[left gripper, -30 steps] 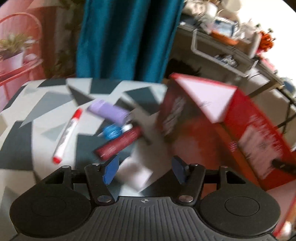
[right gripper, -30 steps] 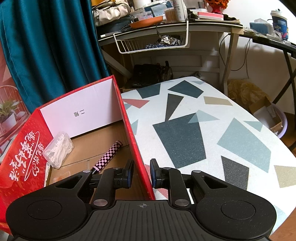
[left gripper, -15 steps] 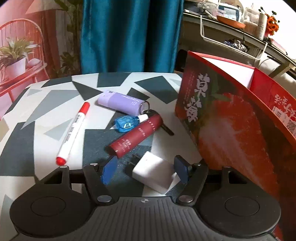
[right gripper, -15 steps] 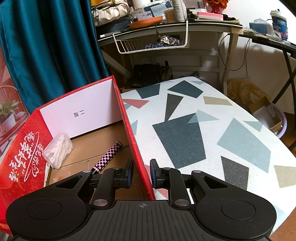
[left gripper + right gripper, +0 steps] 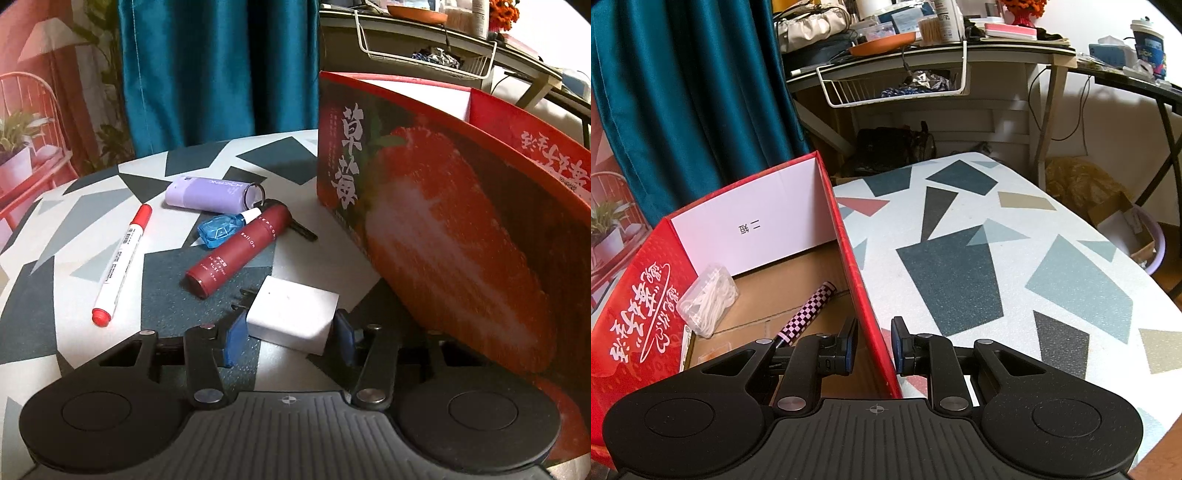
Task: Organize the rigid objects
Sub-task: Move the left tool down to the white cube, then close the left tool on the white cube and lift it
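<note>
In the left wrist view a white plug adapter lies on the patterned table between the blue pads of my left gripper, whose jaws are open around it. Beyond it lie a dark red roll-on tube, a blue dropper bottle, a lilac case and a red-capped marker. The red strawberry box stands to the right. In the right wrist view my right gripper is shut on the box's right wall. Inside lie a checkered pen and a clear packet.
A teal curtain hangs behind the table. A cluttered desk with a white wire basket stands beyond the table's far end. The patterned tabletop stretches right of the box. A red chair with a potted plant stands at left.
My left gripper has swung from the box toward the loose items and moved down and forward, so the white adapter now sits between its narrowing jaws. The right gripper has not moved.
</note>
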The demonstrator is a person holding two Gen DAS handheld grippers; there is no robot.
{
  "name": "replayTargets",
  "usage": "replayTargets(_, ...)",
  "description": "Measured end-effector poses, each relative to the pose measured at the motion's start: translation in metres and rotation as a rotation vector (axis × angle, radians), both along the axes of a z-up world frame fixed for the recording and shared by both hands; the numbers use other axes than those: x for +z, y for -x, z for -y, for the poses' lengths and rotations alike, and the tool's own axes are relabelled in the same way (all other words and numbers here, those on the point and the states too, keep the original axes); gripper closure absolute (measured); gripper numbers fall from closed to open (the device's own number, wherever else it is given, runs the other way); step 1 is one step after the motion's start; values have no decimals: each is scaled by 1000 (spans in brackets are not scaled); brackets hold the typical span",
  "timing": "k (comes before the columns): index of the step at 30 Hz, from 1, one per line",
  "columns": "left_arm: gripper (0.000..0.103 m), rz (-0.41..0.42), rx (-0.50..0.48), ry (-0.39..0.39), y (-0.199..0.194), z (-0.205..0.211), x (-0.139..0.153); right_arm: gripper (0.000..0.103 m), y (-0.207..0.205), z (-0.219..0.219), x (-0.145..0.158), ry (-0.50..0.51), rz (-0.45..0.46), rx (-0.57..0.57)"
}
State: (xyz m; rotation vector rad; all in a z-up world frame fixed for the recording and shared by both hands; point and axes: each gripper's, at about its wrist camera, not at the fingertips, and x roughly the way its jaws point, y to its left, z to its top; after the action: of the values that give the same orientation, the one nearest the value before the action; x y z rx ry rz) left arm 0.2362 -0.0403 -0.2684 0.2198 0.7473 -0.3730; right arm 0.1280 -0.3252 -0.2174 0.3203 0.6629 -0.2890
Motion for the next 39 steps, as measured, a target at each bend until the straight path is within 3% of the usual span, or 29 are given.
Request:
replayTargets(7, 51, 43, 8, -19, 15, 2, -5, 84, 0, 0, 0, -1, 1, 0)
replayTargets(12, 51, 60, 23, 23, 19, -4, -8, 84, 0, 0, 0, -1, 4, 2)
replayTargets(28, 52, 78, 28, 47, 23, -7, -10, 86, 1, -2, 1, 14, 15, 0)
replayTargets(39, 52, 88, 59, 14, 23, -5, -9, 86, 3, -2, 1, 24, 30, 6)
